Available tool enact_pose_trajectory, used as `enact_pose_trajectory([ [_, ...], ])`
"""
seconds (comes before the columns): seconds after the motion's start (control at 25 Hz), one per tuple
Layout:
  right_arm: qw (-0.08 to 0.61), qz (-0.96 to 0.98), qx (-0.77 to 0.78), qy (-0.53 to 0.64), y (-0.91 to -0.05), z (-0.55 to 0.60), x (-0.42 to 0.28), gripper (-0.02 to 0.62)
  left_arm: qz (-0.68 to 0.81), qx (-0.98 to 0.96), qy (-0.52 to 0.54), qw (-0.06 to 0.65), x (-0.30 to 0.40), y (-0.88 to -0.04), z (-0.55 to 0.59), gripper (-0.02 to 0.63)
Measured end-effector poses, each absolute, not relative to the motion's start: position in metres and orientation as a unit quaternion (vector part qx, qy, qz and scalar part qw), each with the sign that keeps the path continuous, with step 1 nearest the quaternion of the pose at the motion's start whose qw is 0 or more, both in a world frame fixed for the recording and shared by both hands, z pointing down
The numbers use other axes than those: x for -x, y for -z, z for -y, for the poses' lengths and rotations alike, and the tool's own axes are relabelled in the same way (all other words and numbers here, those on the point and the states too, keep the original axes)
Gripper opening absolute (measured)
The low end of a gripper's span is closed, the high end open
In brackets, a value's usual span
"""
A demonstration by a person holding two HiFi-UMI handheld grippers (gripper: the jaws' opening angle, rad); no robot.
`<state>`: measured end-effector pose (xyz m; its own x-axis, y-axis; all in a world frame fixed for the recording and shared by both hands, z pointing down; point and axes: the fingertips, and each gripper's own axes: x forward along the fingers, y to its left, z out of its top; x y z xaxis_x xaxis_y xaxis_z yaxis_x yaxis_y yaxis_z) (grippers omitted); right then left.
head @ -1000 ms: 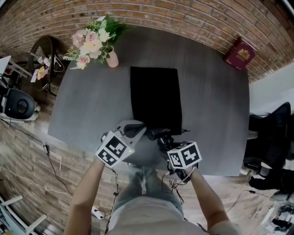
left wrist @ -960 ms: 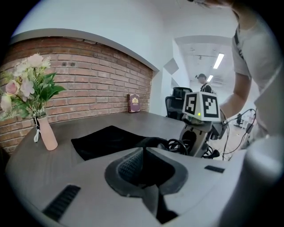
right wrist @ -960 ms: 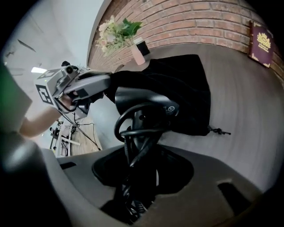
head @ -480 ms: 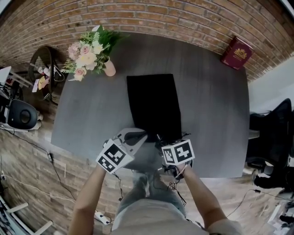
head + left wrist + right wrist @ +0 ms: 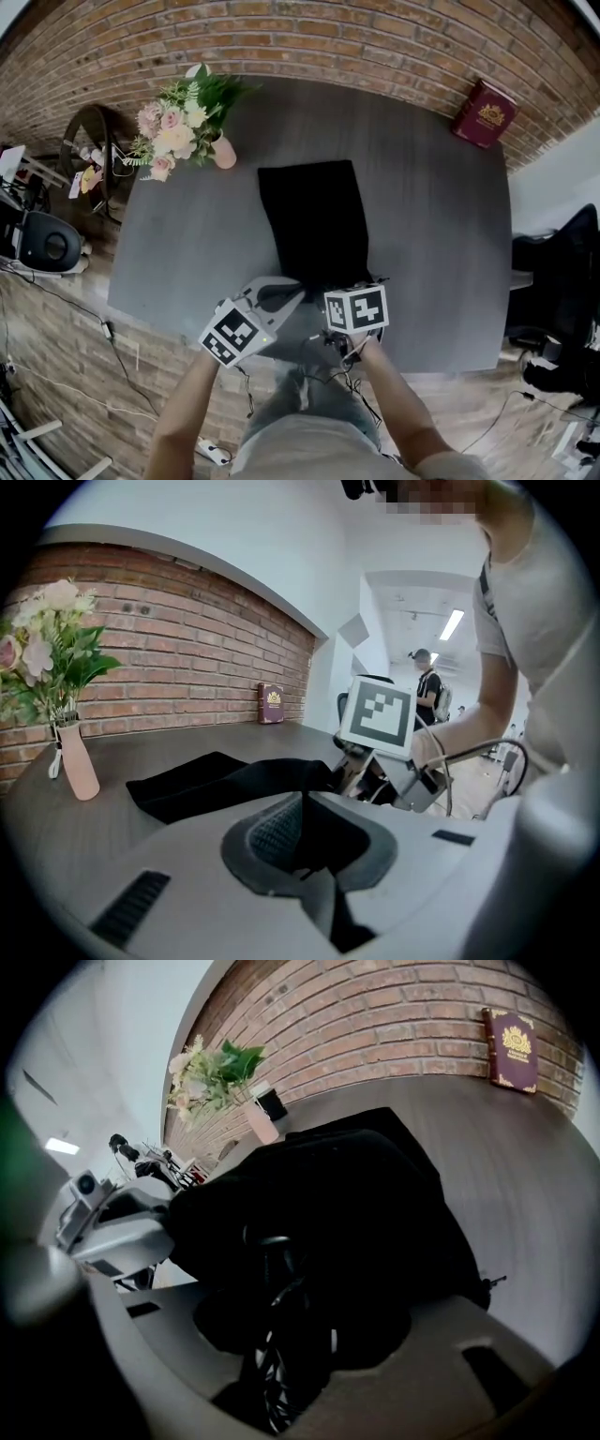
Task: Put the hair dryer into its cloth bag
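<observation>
The black cloth bag [image 5: 314, 220] lies flat on the grey table [image 5: 422, 225], its mouth toward me. My left gripper [image 5: 284, 294] is shut on the lifted near edge of the bag [image 5: 234, 780] and holds the mouth up; in the left gripper view the jaws [image 5: 302, 803] meet on black cloth. My right gripper [image 5: 340, 281] is at the bag's mouth, angled down. Between its jaws [image 5: 281, 1321] sit the dark hair dryer [image 5: 274, 1258] and its striped cord [image 5: 270, 1382], and the jaws are opening. Black cloth [image 5: 375, 1194] surrounds the dryer, hiding most of it.
A pink vase of flowers [image 5: 186, 120] stands at the table's far left and a red book [image 5: 486, 112] at the far right corner. The table's near edge [image 5: 441, 352] runs just below my hands. A black chair [image 5: 553, 272] is on the right and a speaker [image 5: 45, 242] on the left.
My right gripper has moved left and forward to the bag's mouth, and the dark dryer body seen before is now hidden. The left gripper has kept its hold.
</observation>
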<state>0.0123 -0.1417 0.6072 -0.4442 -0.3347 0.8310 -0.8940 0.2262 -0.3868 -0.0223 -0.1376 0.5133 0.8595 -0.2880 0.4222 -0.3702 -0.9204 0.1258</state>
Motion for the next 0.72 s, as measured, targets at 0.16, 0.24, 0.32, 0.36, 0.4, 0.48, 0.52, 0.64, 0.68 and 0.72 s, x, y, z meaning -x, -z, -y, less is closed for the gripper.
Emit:
enact_pose_trajectory([
  [0.16,0.285,0.723,-0.437,-0.453,-0.605,0.157,-0.010,0.170,0.169,-0.960,-0.197,0.107,0.020,-0.512,0.136,0.018],
  [0.24,0.278,0.726,-0.440,-0.450,-0.605,0.165,-0.010,0.170,0.168,-0.960,-0.196,0.109,0.019,-0.513,0.136,0.018],
  [0.32,0.267,0.730,-0.445,-0.445,-0.604,0.172,-0.009,0.170,0.168,-0.960,-0.196,0.111,0.020,-0.513,0.137,0.018],
  [0.36,0.261,0.732,-0.448,-0.442,-0.602,0.176,-0.008,0.170,0.169,-0.960,-0.195,0.112,0.020,-0.513,0.138,0.018],
  [0.4,0.254,0.735,-0.450,-0.439,-0.600,0.180,-0.008,0.170,0.169,-0.960,-0.194,0.114,0.020,-0.513,0.138,0.018],
  [0.48,0.242,0.740,-0.454,-0.434,-0.597,0.187,-0.007,0.170,0.171,-0.960,-0.190,0.118,0.021,-0.512,0.140,0.018],
  [0.52,0.238,0.741,-0.455,-0.432,-0.596,0.191,-0.006,0.170,0.172,-0.960,-0.187,0.121,0.021,-0.511,0.140,0.018],
  [0.64,0.234,0.743,-0.458,-0.428,-0.597,0.199,-0.005,0.172,0.172,-0.960,-0.182,0.125,0.020,-0.509,0.141,0.018],
  [0.68,0.234,0.743,-0.458,-0.428,-0.597,0.202,-0.005,0.172,0.172,-0.960,-0.181,0.125,0.019,-0.509,0.142,0.018],
  [0.72,0.234,0.743,-0.459,-0.428,-0.598,0.204,-0.004,0.172,0.172,-0.960,-0.180,0.125,0.019,-0.508,0.142,0.018],
])
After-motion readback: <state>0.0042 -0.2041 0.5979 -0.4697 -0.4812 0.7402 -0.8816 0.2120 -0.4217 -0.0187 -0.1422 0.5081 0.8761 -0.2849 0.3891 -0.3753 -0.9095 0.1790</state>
